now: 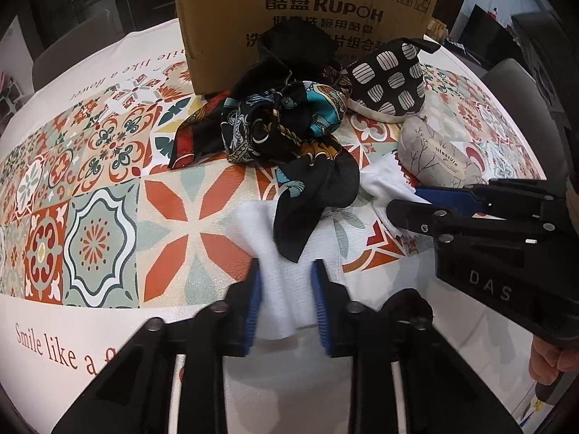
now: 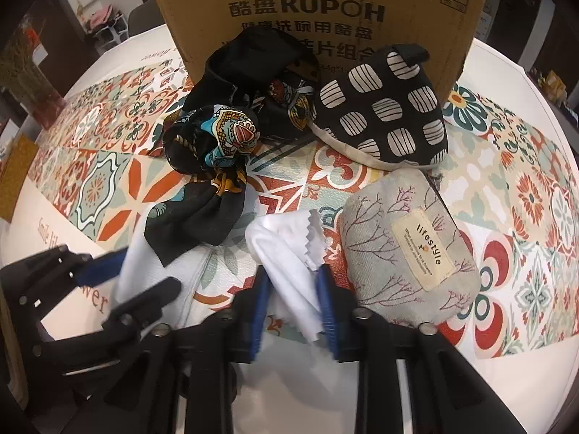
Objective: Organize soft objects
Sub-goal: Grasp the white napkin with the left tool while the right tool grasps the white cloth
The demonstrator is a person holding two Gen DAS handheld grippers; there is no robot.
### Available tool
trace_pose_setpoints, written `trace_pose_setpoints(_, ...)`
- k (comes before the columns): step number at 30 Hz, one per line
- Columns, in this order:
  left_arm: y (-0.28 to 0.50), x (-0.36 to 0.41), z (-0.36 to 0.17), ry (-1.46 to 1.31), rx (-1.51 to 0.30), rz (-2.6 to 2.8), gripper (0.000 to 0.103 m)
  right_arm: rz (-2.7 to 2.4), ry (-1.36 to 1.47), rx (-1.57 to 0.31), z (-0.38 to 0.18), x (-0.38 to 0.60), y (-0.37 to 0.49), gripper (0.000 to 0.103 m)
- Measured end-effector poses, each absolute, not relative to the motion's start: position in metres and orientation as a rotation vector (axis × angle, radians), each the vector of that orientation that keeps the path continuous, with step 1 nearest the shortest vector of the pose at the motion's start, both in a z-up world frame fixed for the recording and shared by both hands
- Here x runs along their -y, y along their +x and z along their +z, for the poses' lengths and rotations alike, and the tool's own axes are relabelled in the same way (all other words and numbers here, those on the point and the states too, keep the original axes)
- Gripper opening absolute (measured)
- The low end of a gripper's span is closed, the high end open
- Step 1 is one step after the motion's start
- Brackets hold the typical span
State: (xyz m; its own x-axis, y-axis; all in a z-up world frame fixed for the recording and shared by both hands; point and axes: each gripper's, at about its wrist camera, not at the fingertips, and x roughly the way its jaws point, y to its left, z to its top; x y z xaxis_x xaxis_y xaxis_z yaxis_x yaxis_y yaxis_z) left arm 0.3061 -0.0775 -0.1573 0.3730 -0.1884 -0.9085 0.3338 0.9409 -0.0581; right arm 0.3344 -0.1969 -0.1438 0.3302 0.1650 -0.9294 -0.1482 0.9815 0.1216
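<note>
Where the white gauze cloth [image 1: 278, 282] lies flat at the table's near edge, the left gripper [image 1: 286, 300] is clenched on its near end, blue pads [image 1: 253, 307] pressing both sides. A corner of the patterned black scarf [image 1: 289, 126] drapes over the cloth's far end at 12 o'clock. The right gripper [image 2: 295, 307] is clamped on a second white cloth [image 2: 289, 249] (zigzag-cut edge), just beside the grey "lifestyle" pouch [image 2: 409, 253] at its 3 o'clock. At the pouch's 12 o'clock sits the black spotted pouch [image 2: 383, 108], against the cardboard box [image 2: 325, 3]. All rest on the tile-patterned tablecloth [image 1: 108, 181].
</note>
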Motion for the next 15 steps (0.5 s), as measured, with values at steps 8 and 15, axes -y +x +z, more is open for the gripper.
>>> trace_pose_setpoints(8, 0.306, 0.063, -0.155, 0.02, -1.182, -0.389, 0.008, 0.213, 0.114, -1.217, -0.141, 0.205, 0.327, 0.014)
trace_pose_setpoints(15, 0.293, 0.058, -0.15, 0.01, -1.163, -0.419, 0.008, 0.219, 0.114, -1.201, -0.135, 0.199, 0.315, 0.013)
